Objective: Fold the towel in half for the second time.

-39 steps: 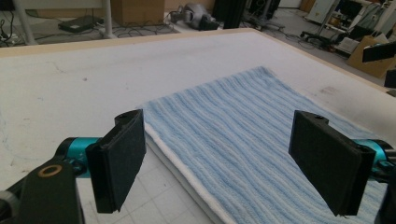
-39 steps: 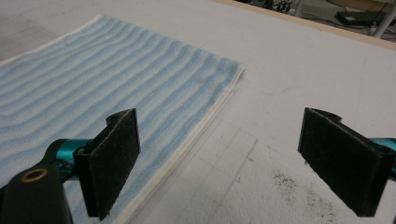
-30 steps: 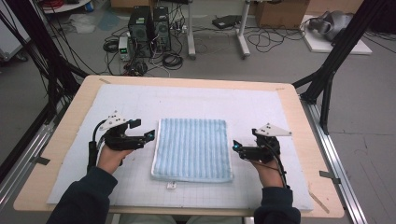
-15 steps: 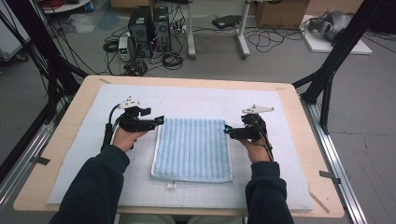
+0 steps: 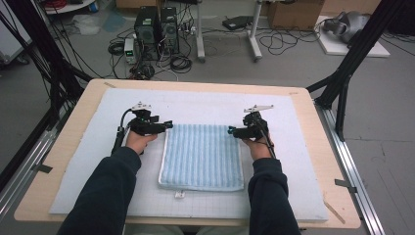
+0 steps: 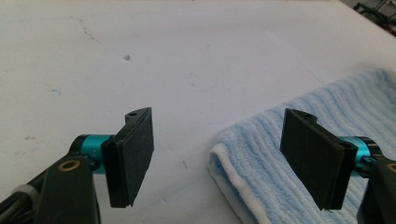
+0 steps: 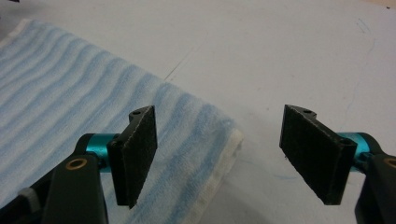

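We find the folded blue towel (image 5: 201, 156) flat on the white mat (image 5: 293, 161), its far corners straddled, not yet pinched, by the left gripper (image 5: 169, 125) and right gripper (image 5: 230, 130), whose wide jaws have just been closing; grasping and folding remain.

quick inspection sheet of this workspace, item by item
surface: white mat on a wooden table, a few small marks.
job's things: folded blue striped towel lies flat mid-mat, its small tag at the near edge.
clutter: nothing seen on the mat.
grippers: left gripper at the towel's far left corner, right gripper at its far right corner; both jaws open and have just been closing, a corner lying between each pair, pads not pressing.
cables: one trails from each gripper; tangle on the floor.
surroundings: computer towers, black frame posts, cardboard box.
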A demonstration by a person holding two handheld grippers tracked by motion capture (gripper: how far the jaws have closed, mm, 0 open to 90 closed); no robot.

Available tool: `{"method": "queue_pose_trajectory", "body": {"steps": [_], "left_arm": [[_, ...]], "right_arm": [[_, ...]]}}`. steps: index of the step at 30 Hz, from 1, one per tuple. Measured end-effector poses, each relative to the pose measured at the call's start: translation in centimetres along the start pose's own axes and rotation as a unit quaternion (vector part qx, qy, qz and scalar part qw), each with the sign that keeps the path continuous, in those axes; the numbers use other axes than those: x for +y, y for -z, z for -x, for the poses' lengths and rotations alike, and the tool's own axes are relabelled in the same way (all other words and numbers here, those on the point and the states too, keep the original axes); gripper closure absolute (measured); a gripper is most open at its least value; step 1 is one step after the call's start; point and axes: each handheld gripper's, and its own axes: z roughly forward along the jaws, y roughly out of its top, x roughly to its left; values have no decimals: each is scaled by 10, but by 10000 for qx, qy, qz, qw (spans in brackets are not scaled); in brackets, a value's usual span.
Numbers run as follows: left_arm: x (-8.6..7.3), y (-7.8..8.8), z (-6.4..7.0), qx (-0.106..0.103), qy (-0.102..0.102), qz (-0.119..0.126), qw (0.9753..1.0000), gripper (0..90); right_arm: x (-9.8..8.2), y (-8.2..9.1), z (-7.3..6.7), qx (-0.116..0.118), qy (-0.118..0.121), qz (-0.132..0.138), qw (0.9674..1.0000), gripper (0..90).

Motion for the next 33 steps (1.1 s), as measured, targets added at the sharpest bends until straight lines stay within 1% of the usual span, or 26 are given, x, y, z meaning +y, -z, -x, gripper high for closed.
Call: {"method": "queue_pose_trajectory", "body": {"steps": [1, 4, 5, 6, 7, 8, 11, 12, 13, 14, 15, 16, 17, 18, 19, 20, 21, 22, 23, 25, 26, 27, 29, 30, 32, 33], "left_arm": [[0, -2, 1, -15, -53, 7, 10000, 298], [0, -10, 2, -13, -126, -120, 9998, 326], [-2, -13, 2, -6, -140, -178, 9997, 336], [-1, -15, 3, 50, -186, -311, 9993, 355], [-1, -17, 4, 65, -212, -372, 9991, 379], [-1, -17, 5, 93, -282, -409, 9987, 396], [-1, -19, 11, 190, -511, -431, 9976, 533], [-1, -19, 13, 197, -646, -475, 9966, 578], [-2, -19, 15, 159, -731, -500, 9959, 642], [-2, -20, 16, 117, -816, -496, 9954, 707], [-2, -20, 18, 97, -914, -502, 9945, 754], [-3, -20, 20, 93, -966, -500, 9940, 808], [-2, -20, 20, 101, -948, -506, 9942, 838], [-2, -19, 20, 103, -926, -519, 9943, 853], [-2, -19, 19, 92, -842, -502, 9951, 861], [-2, -19, 18, 83, -754, -493, 9959, 866], [-2, -18, 18, 94, -695, -485, 9964, 870], [-1, -18, 19, 140, -630, -417, 9970, 871], [0, -16, 19, 140, -630, -366, 9972, 873], [5, -11, 20, 124, -576, -67, 9982, 873], [8, -8, 19, 98, -517, 112, 9986, 873], [11, -5, 19, 57, -465, 237, 9986, 874], [16, -2, 20, 33, -470, 367, 9982, 873], [18, -1, 21, 3, -478, 397, 9981, 874], [19, 2, 21, -112, -453, 457, 9979, 873], [19, 4, 21, -160, -446, 435, 9979, 873]], "right_arm": [[0, -1, 1, 6, 10, 5, 10000, 294], [-1, -4, 4, -9, -21, -57, 10000, 312], [-1, -6, 5, -27, -26, -88, 10000, 320], [-2, -7, 6, -24, -37, -110, 9999, 329], [-3, -9, 8, -19, -51, -121, 9999, 339], [-4, -10, 9, -2, -69, -137, 9999, 359], [-6, -17, 10, -12, -101, -193, 9998, 405], [-6, -19, 10, 0, -89, -220, 9997, 424], [-7, -23, 8, 23, -43, -258, 9997, 453], [-7, -26, 7, -4, 10, -309, 9995, 461], [-7, -27, 6, -53, 49, -294, 9995, 485], [-7, -27, 6, -95, 62, -297, 9995, 525], [-7, -26, 6, -74, 99, -306, 9995, 587], [-7, -26, 5, 18, 164, -307, 9994, 704], [-6, -25, 4, 71, 224, -325, 9992, 763], [-5, -26, -1, 39, 369, -355, 9987, 829], [-4, -26, -5, -37, 479, -384, 9981, 838], [-3, -26, -6, -66, 521, -381, 9979, 843], [-2, -24, -7, -93, 486, -335, 9982, 847], [0, -19, -5, -99, 407, -163, 9990, 848], [1, -15, -4, -105, 377, -57, 9992, 848], [3, -12, -3, -121, 320, 36, 9994, 849], [8, -7, -3, -163, 320, 188, 9992, 849], [10, -5, -5, -217, 318, 226, 9990, 849], [11, -3, -6, -226, 305, 278, 9989, 848], [10, -1, -7, -230, 286, 293, 9989, 848]]}}
